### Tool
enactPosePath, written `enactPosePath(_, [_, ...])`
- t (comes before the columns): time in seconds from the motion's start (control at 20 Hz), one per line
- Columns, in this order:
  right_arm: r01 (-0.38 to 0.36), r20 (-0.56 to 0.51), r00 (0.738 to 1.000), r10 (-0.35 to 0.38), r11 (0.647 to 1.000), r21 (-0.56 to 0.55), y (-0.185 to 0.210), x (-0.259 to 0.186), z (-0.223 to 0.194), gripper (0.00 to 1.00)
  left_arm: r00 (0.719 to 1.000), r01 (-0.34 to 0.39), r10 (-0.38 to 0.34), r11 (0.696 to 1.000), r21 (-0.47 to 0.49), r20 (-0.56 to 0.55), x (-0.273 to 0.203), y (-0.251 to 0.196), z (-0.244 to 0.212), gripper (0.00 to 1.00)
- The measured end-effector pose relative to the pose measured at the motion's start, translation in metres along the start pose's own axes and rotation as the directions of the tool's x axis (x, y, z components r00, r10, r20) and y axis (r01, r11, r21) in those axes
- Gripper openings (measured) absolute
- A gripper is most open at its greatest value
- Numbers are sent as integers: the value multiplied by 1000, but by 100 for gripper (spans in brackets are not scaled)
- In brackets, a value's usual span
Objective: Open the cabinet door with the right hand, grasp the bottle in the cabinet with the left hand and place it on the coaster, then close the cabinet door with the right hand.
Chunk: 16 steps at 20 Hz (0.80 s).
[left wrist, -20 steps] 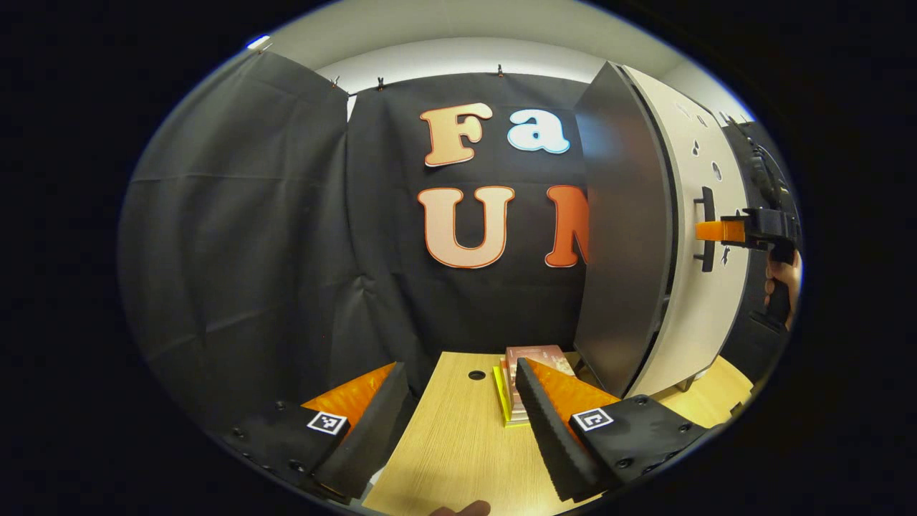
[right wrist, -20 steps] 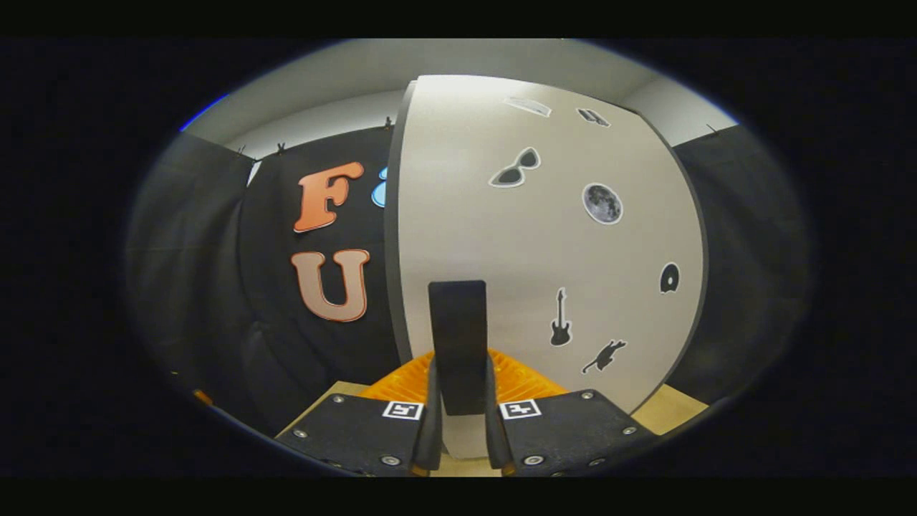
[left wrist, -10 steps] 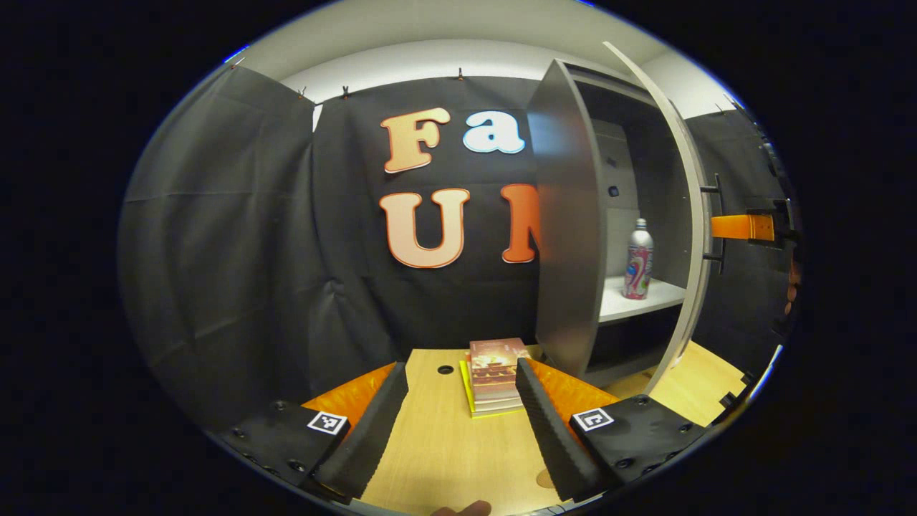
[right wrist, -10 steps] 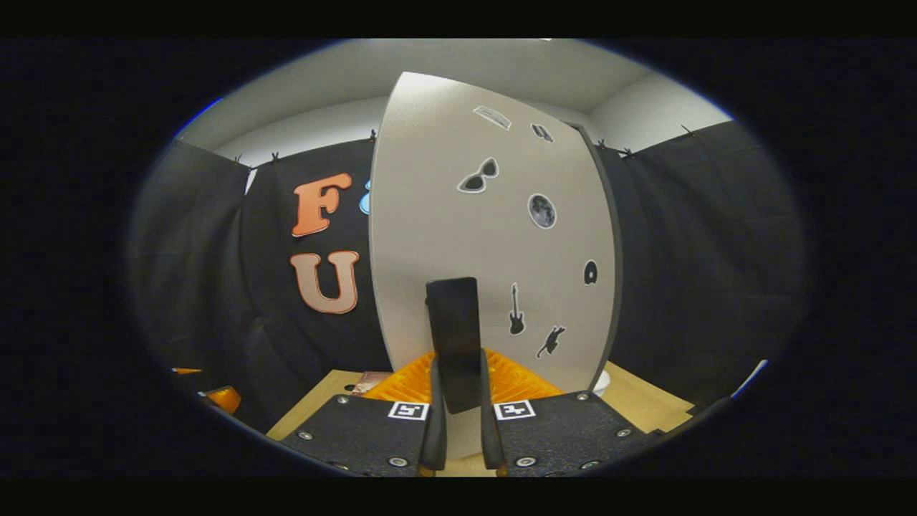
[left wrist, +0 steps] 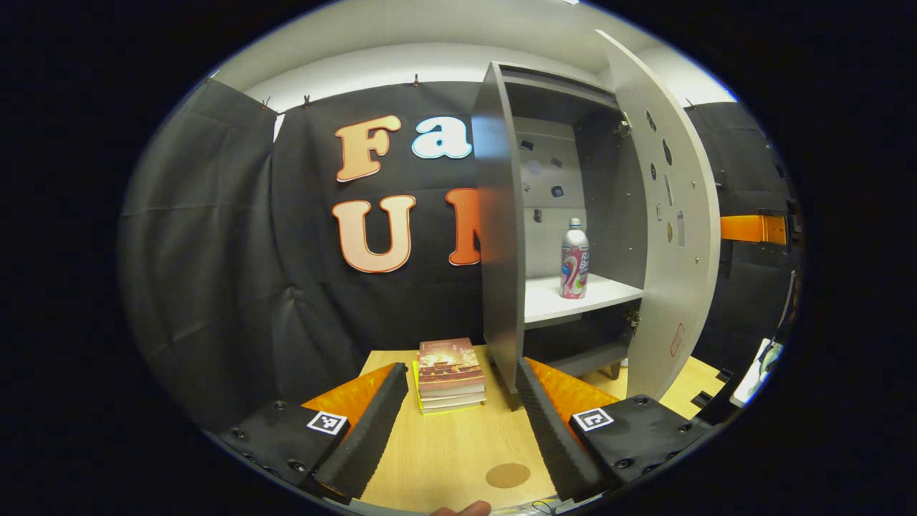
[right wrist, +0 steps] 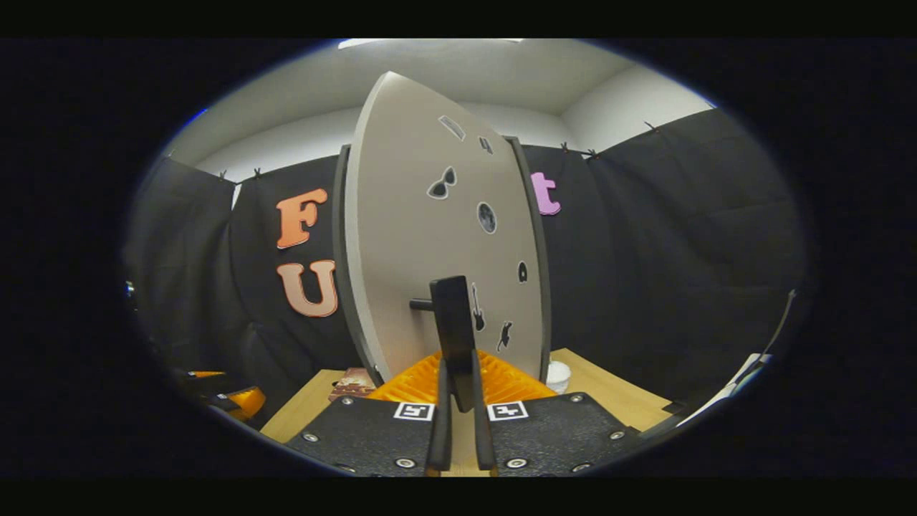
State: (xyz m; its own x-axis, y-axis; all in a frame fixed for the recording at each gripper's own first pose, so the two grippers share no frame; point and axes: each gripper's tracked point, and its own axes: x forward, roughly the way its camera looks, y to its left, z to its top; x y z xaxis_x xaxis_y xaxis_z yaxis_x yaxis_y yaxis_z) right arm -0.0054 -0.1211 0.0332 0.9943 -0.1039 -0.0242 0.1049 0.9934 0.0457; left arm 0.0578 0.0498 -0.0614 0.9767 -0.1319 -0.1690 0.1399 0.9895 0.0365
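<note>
Since a second ago, we see the cabinet door (left wrist: 673, 236) has swung from nearly shut to wide open, baring the bottle (left wrist: 574, 259) that was hidden behind it. We find the bottle standing upright on the white shelf (left wrist: 573, 299) inside the cabinet (left wrist: 501, 236). Our right gripper (right wrist: 458, 401) pinches the door's black handle (right wrist: 453, 326) between both fingers. Our left gripper (left wrist: 458, 423) hangs spread wide above the wooden table (left wrist: 451, 451), holding nothing. Between its fingers lies the round brown coaster (left wrist: 508, 474), with a stack of books (left wrist: 450, 373) farther back. A white object (right wrist: 557, 373) sits past the door in the right gripper view, perhaps a cup.
</note>
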Motion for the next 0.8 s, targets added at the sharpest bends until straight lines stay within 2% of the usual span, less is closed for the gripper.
enactPosePath(0.05, [6, 0, 1000, -6, 1000, -2, -9, -6, 1, 14, 1000, 7, -7, 1000, 2, 1, 1, -3, 0, 99])
enactPosePath(0.4, [33, 16, 999, -33, 999, 14, -76, -30, 10, 7, 999, 34, -34, 999, 9, -4, 0, -19, 0, 97])
enactPosePath(0.65, [14, 16, 1000, -15, 1000, 20, -122, -32, 14, 6, 999, 43, -43, 999, 8, -6, 0, -31, 0, 99])
enactPosePath(0.7, [8, 16, 1000, -8, 1000, 27, -130, -33, 16, 1, 999, 40, -40, 999, 8, -6, 0, -33, 0, 99])
enactPosePath(0.8, [-7, 19, 1000, 6, 999, 38, -147, -32, 17, 6, 999, 38, -38, 999, 5, -5, 0, -37, 1, 99])
